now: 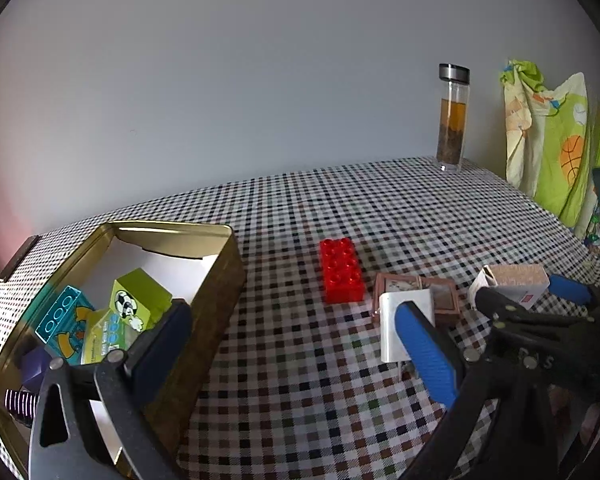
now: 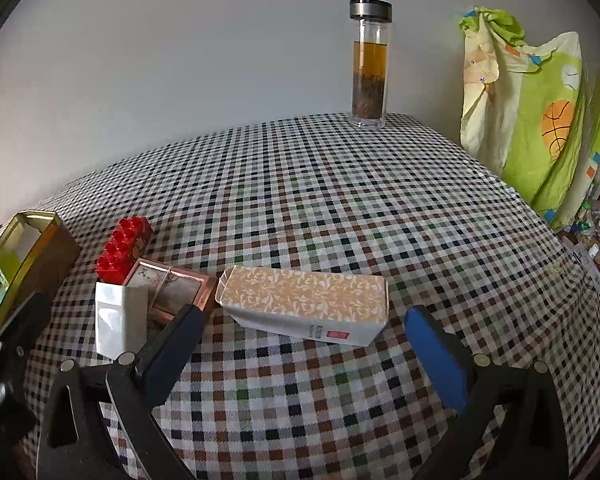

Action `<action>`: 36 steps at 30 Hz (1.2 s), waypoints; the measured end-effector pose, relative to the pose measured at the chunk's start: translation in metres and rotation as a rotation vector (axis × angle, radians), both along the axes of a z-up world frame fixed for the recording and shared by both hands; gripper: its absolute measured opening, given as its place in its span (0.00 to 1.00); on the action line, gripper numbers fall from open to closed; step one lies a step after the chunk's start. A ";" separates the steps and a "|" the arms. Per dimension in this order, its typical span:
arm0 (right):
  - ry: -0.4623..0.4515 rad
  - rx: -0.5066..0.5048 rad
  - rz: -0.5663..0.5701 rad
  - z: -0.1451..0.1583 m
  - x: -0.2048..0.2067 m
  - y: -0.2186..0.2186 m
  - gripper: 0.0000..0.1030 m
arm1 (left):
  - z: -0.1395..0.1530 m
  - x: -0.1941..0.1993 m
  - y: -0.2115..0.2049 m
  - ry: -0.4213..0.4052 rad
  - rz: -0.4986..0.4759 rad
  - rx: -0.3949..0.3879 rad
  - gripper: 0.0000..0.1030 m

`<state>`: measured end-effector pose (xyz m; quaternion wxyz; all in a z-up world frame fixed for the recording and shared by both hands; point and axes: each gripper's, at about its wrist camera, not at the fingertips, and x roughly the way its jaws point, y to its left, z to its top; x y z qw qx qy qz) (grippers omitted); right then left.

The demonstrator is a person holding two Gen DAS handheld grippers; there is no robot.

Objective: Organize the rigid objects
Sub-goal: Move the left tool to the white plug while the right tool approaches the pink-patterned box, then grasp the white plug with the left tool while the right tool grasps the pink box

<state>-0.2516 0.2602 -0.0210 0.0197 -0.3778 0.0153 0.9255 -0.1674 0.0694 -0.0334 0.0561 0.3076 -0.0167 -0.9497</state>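
The table (image 2: 340,208), covered in a small-check cloth, carries everything. A green printed fabric (image 2: 540,112) with an orange basketball motif hangs past its far right corner.

At the left edge sits the gold tin (image 1: 220,280), lid off. It holds a yellow-green block (image 1: 144,300) printed with a football, a teal block (image 1: 60,316) with raised rings, a printed card with small writing too blurred to read, a purple piece and a ribbed purple part at the near end. White lining shows on the bare floor of the tin.

Near the middle of the front edge lies the patterned carton (image 2: 304,300), tan with a white leaf design, on its side; its white face bears a small red label and dark print, neither legible. To its left a copper-framed box (image 2: 172,292) lies flat, tied with string, touching a white box (image 2: 120,320) that stands at its near corner. The red brick (image 2: 126,248) lies just behind the framed box.

At the far edge stands a glass bottle (image 2: 370,68) with a steel cap, holding amber liquid over dark leaves.

The right gripper (image 2: 304,360) is spread wide, empty, just short of the patterned carton. The left gripper (image 1: 296,352) is likewise released and grasps nothing, one finger over the tin's near right wall.
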 end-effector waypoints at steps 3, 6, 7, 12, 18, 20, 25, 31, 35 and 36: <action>-0.012 0.003 -0.019 -0.001 -0.006 -0.002 0.99 | -0.002 -0.001 0.001 -0.007 -0.002 -0.002 0.99; -0.024 0.022 -0.051 -0.002 -0.013 -0.002 0.99 | -0.005 -0.001 0.001 -0.013 -0.002 -0.001 0.99; -0.025 0.029 -0.060 -0.002 -0.016 -0.001 0.99 | -0.006 -0.002 0.002 -0.016 -0.002 -0.002 0.99; 0.010 -0.009 -0.049 0.003 -0.011 0.004 0.78 | -0.006 -0.002 0.005 -0.020 -0.004 -0.006 0.99; 0.052 -0.022 -0.001 0.008 -0.004 0.005 0.78 | -0.007 -0.005 0.011 -0.026 -0.014 -0.012 0.99; 0.062 -0.024 0.015 0.009 0.000 0.004 0.78 | -0.007 -0.009 0.016 -0.032 -0.027 -0.006 0.99; 0.092 -0.014 0.030 0.013 0.005 0.006 0.78 | -0.010 -0.019 0.027 -0.065 -0.076 0.012 0.99; 0.108 -0.037 -0.005 0.016 0.005 0.016 0.78 | -0.016 -0.028 0.034 -0.115 -0.112 0.028 0.99; 0.131 -0.025 -0.009 0.018 0.009 0.014 0.78 | -0.020 -0.033 0.036 -0.148 -0.124 0.046 0.99; 0.133 -0.023 -0.007 0.019 0.009 0.013 0.78 | -0.021 -0.034 0.036 -0.155 -0.126 0.049 0.99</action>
